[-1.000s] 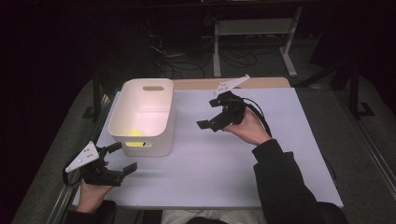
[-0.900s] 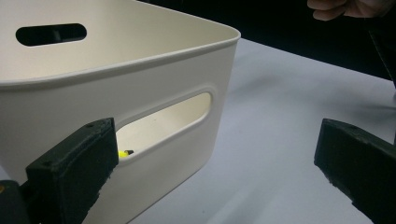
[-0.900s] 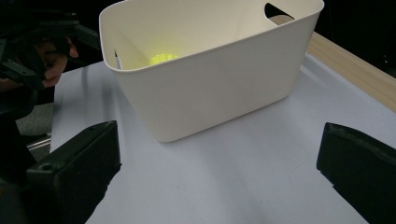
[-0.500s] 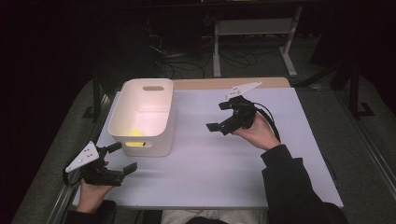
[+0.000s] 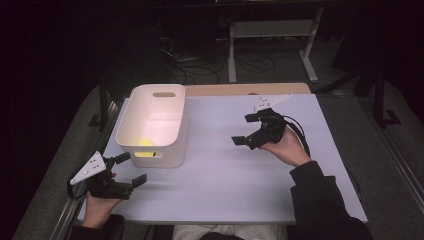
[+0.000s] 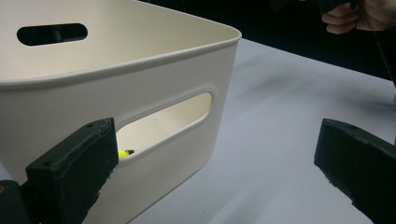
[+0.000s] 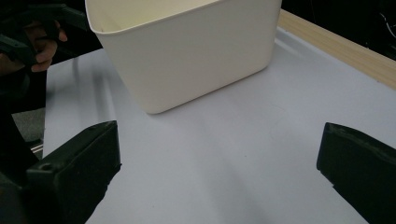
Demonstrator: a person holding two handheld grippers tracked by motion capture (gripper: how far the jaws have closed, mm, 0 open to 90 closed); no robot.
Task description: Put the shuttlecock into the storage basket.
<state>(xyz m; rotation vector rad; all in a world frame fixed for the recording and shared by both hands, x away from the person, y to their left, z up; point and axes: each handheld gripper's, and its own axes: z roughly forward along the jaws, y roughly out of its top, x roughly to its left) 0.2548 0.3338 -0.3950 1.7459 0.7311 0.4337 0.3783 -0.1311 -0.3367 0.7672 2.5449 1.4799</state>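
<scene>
Table (image 5: 220, 190): white sheet over the top, a bare wooden strip (image 5: 240, 89) along the far edge.

White bin (image 5: 155, 125): stands upright on the left half of the sheet, long axis running near to far, a handle slot in the near wall and another in the far wall. The left gripper view looks through the near slot into the bin.

Right gripper (image 5: 246, 129): held above the sheet right of centre, well apart from the bin, jaws pointing left toward it. Jaws spread wide, nothing between them; the right gripper view shows bare sheet in the gap.

Left gripper (image 5: 132, 169): at the near left corner of the table, just near of the bin's near wall, not touching it. Jaws wide apart, empty.

Yellow object (image 5: 143, 142): lies on the bin floor at the near end, against the near wall. Too small to identify.
</scene>
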